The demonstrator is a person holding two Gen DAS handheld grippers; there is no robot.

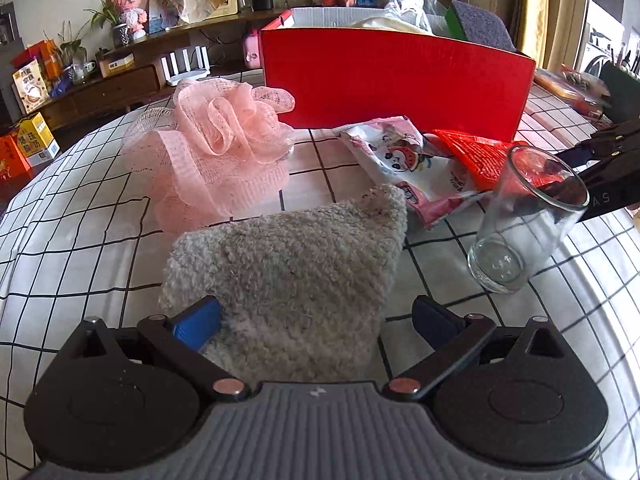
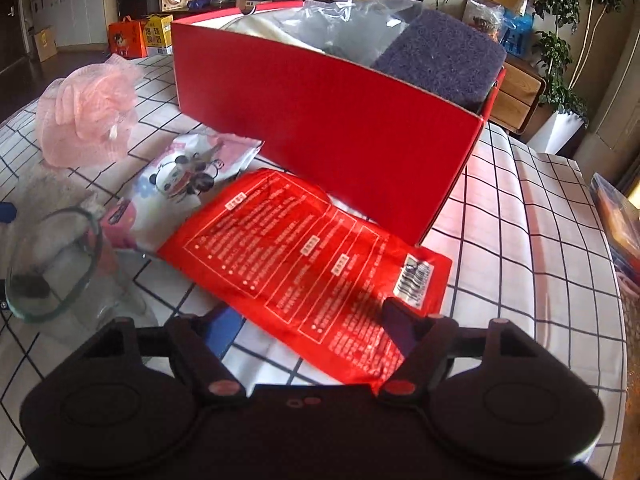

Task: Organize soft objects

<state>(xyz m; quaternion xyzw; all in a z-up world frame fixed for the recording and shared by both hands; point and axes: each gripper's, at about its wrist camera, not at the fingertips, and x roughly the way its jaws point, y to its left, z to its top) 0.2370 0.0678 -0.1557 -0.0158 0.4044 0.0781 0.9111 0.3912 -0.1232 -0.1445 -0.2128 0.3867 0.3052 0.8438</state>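
Note:
A grey fuzzy sock (image 1: pixel 288 264) lies on the checked tablecloth, its near end between the fingers of my left gripper (image 1: pixel 316 320). The jaws stand wide and the right pad is clear of the sock. Behind it sit a pink mesh bath pouf (image 1: pixel 216 152) and a panda-print packet (image 1: pixel 404 160). In the right wrist view a flat red packet (image 2: pixel 304 256) lies in front of the red box (image 2: pixel 332 136). My right gripper (image 2: pixel 312 328) straddles the packet's near corner, open and low over it.
An empty drinking glass (image 1: pixel 520 224) stands between the two grippers, close to my right gripper's left finger. The red box holds a purple sponge (image 2: pixel 444 64) and a clear plastic bag (image 2: pixel 344 24). The table edge (image 2: pixel 616 280) curves round on the right.

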